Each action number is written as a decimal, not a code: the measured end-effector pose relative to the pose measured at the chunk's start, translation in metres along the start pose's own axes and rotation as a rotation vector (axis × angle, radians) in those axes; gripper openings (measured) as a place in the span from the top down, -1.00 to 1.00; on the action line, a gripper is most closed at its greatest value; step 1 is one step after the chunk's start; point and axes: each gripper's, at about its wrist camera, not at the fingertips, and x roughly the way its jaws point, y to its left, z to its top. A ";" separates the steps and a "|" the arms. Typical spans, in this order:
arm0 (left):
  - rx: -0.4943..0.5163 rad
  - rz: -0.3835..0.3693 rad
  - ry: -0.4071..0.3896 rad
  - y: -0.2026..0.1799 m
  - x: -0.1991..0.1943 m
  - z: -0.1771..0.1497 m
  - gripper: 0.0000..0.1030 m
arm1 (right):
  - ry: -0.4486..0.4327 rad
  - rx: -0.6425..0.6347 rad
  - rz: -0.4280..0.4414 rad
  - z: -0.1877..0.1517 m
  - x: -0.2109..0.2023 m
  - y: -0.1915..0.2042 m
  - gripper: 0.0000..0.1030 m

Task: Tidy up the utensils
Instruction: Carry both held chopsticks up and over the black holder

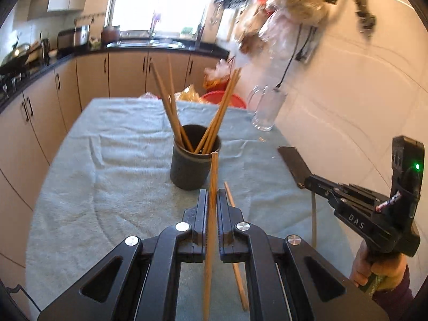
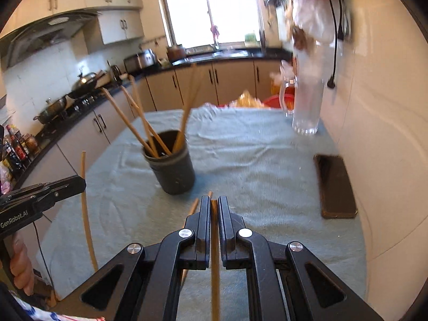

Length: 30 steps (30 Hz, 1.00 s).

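A dark cup (image 1: 187, 168) (image 2: 174, 172) stands mid-table with several wooden chopsticks fanned out of it. In the left wrist view, my left gripper (image 1: 212, 191) is shut on one chopstick (image 1: 214, 171), which stands nearly upright just in front of the cup. In the right wrist view, my right gripper (image 2: 214, 199) is shut on another chopstick (image 2: 214, 254), held above the cloth to the right of the cup. Each gripper shows in the other's view: the right gripper (image 1: 307, 182) with its stick hanging below, and the left gripper (image 2: 81, 183). A loose chopstick (image 1: 236, 251) (image 2: 194, 206) lies on the cloth.
A teal cloth (image 1: 120, 187) covers the table. A dark phone (image 1: 293, 163) (image 2: 337, 187) lies at the right, near the tiled wall. A glass mug (image 1: 267, 109) (image 2: 305, 107) stands at the far right. Red bowls and bags sit beyond the far edge. Kitchen counters run along the left.
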 end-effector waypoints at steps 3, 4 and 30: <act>0.034 0.007 -0.031 -0.004 -0.021 -0.007 0.90 | -0.037 -0.005 0.011 -0.002 -0.018 0.007 0.89; 0.041 0.004 -0.041 -0.003 -0.033 -0.010 0.90 | -0.055 -0.005 0.016 -0.002 -0.026 0.009 0.89; 0.025 -0.039 -0.119 -0.007 -0.085 -0.020 0.90 | -0.180 -0.012 0.093 -0.003 -0.077 0.026 0.89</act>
